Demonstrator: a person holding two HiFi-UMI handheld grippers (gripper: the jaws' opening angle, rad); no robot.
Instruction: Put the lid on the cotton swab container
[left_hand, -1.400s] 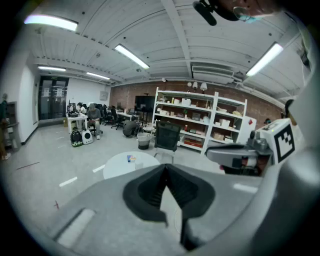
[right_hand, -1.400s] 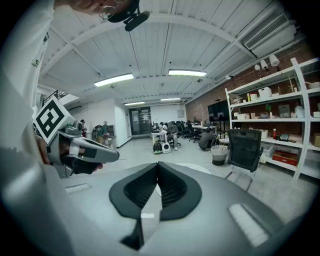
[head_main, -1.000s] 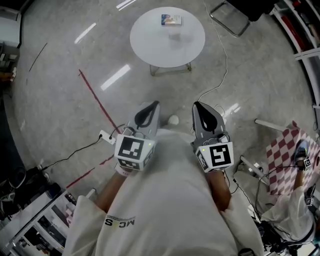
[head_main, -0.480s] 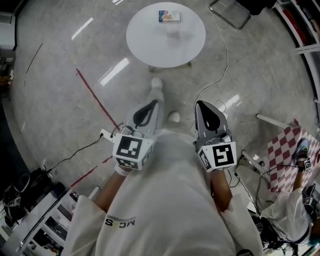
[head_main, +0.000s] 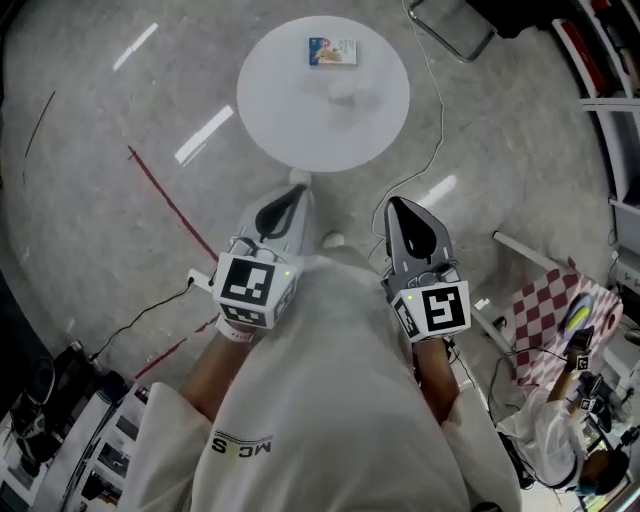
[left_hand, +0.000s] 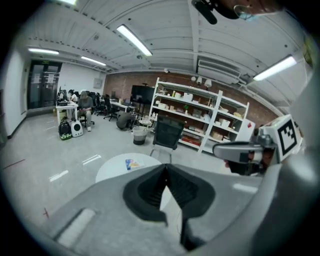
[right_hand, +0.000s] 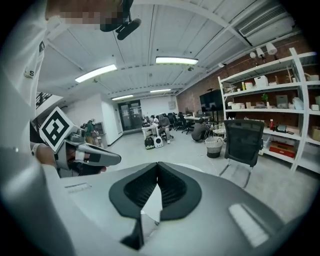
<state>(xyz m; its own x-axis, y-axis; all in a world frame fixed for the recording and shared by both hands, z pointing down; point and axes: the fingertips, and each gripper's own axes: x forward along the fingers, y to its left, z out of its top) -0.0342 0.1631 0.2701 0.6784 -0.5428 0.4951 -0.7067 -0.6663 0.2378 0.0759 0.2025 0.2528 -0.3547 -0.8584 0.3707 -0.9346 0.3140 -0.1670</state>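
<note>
Both grippers, left (head_main: 298, 192) and right (head_main: 393, 205), were clamped shut on nothing, held near the chest. The container (head_main: 345, 97) was just a faint clear blob on the far round table (head_main: 270, 110), beside a small box (head_main: 332, 51).

- Floor (head_main: 90, 150): polished grey, glossy with lamp reflections.
- Red tape line (head_main: 165, 197): on the floor at 10 o'clock in the head view.
- Round white table (head_main: 290, 120): 12 o'clock.
- White cable (head_main: 441, 105): trailing across the floor at 1 o'clock.
- Checkered cloth (head_main: 545, 320): 4 o'clock.
- White shelving (left_hand: 200, 117) and black mesh office chair (right_hand: 243, 141): before a brick wall (left_hand: 122, 80).
- Ceiling: white and ribbed, with tube lights (left_hand: 134, 40).
</note>
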